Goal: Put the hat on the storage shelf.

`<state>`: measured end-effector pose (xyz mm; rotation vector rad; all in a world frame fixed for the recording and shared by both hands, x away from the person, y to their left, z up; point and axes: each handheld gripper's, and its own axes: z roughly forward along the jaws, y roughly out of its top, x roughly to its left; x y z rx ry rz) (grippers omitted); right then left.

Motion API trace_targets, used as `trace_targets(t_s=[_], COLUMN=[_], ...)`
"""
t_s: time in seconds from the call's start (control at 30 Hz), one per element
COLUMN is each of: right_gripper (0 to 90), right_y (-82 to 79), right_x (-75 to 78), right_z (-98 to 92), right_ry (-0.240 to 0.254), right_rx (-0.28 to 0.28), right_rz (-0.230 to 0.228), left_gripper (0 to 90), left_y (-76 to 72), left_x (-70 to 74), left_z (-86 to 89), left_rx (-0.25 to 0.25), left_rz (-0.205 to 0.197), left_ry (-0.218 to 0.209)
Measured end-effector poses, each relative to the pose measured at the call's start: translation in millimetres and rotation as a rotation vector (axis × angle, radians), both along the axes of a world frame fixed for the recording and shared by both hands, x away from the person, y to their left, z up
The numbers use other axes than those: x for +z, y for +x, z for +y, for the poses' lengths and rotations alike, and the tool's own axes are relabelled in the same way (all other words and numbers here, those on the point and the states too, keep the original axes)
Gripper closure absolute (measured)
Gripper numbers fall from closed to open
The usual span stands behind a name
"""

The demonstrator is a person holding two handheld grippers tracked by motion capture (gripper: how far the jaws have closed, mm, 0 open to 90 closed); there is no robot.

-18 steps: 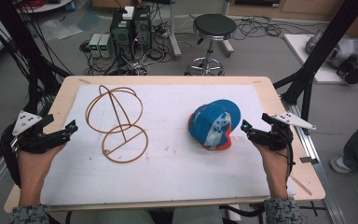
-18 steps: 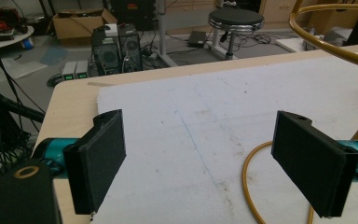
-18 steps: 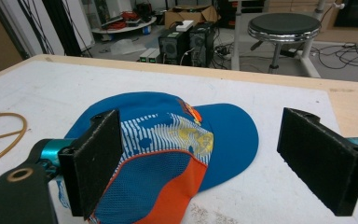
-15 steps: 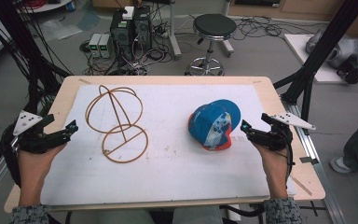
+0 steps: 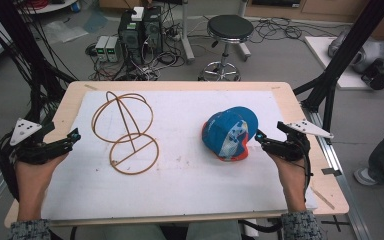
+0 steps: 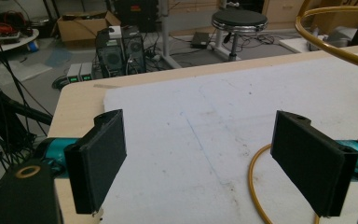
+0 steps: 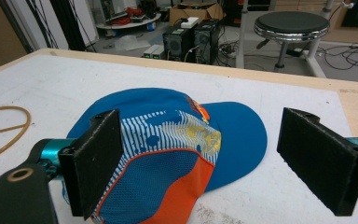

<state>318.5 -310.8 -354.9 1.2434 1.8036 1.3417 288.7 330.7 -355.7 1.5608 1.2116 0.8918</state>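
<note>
Both tongs wide open, holding nothing: left gripper [image 5: 73,136] at table's left edge, right gripper [image 5: 258,137] just beside blue-and-orange cloth cap [image 5: 230,132] near right edge.

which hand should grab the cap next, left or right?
Right. The right gripper sits just beside the blue-and-orange cap, open and aimed at it. The left gripper is open too, but across the table by the wire hat stand.
</note>
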Motion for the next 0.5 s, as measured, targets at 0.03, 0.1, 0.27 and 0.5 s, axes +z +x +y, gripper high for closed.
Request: trace_targets(t_s=[0.03, 0.1, 0.27, 0.5], right_gripper=[13.6, 13.5, 13.6, 14.0], right_y=[0.0, 0.5, 2.9, 12.7], right_x=[0.0, 0.1, 0.1, -3.5], right_z=[0.0, 2.5, 9.9, 29.5], right_ry=[0.000, 0.013, 0.022, 0.001], right_rx=[0.000, 0.008, 0.034, 0.084], right_rz=[0.000, -0.002, -0.011, -0.022], left_gripper=[18.5, 19.5, 19.5, 19.5], left_y=[0.1, -0.2, -1.3, -2.6], left_x=[0.0, 0.4, 1.8, 2.4], left_z=[-0.1, -0.6, 0.6, 3.5], left_rx=[-0.004, -0.011, -0.007, 0.003], left_rz=[0.000, 0.002, -0.002, -0.004], left_ry=[0.001, 0.004, 0.003, 0.002])
